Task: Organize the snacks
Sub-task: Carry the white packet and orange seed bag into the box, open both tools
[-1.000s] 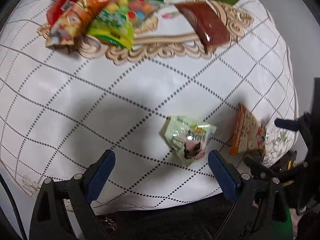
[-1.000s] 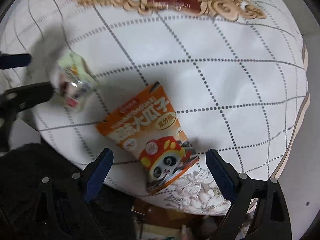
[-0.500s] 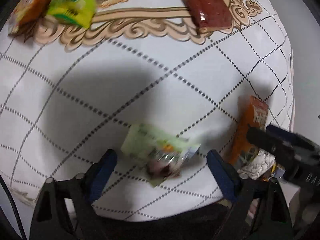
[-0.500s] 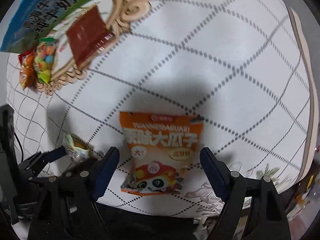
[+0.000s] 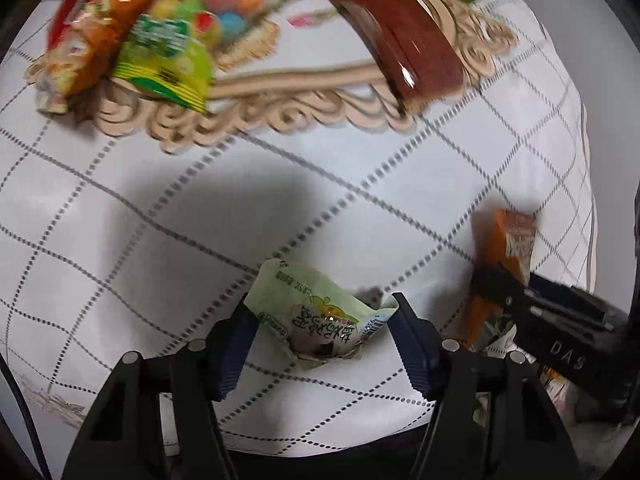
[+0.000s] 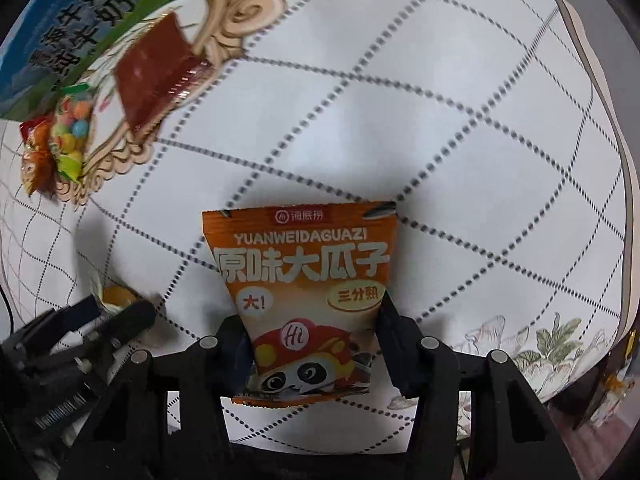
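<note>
A crumpled pale green snack packet [image 5: 316, 312] lies on the white checked tablecloth [image 5: 200, 220]. My left gripper [image 5: 320, 332] has both fingers against its sides and is shut on it. An orange sunflower-seed bag with a panda [image 6: 308, 292] lies near the table's front edge. My right gripper [image 6: 314, 332] has closed its fingers on the bag's lower sides. The orange bag also shows edge-on in the left wrist view [image 5: 504, 264]. The left gripper with the green packet [image 6: 112, 296] shows at the left of the right wrist view.
At the far side lie a dark red packet [image 5: 404, 52], a bag of coloured candies [image 5: 208, 12], a green-yellow packet [image 5: 164, 64] and an orange-red packet [image 5: 84, 48]. A blue-green milk carton box [image 6: 68, 28] stands behind them. The table edge [image 6: 624, 200] runs along the right.
Both grippers have moved down and forward onto their packets and closed from wide open. The green packet now sits between the left fingers, the orange bag between the right fingers.
</note>
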A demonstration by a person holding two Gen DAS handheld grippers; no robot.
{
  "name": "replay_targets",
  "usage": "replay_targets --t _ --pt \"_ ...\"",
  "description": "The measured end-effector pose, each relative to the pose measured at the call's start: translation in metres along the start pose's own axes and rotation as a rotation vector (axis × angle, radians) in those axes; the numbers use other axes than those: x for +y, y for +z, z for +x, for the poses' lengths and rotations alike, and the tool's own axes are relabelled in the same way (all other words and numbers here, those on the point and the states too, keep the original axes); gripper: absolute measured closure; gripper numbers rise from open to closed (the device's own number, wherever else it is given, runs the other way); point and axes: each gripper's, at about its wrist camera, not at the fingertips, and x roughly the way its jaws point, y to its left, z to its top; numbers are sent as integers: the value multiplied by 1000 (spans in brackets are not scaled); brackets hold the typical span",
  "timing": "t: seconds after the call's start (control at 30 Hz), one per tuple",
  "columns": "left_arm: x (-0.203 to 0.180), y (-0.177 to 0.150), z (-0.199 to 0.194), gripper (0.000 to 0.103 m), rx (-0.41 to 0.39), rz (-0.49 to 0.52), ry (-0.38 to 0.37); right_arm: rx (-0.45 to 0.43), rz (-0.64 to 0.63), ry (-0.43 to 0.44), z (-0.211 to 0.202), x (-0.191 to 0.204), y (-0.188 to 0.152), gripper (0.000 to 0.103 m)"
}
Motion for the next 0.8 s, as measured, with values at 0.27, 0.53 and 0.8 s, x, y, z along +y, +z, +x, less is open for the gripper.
replay_targets --t 0.27,0.53,0.8 --pt "16 15 -49 47 -76 -68 -61 -84 -8 98 -49 9 14 50" --pt "17 52 -122 59 -209 -71 -162 -252 -112 188 -146 43 64 50" --pt "48 82 -55 39 18 -164 -210 -219 -134 136 -120 63 105 50"
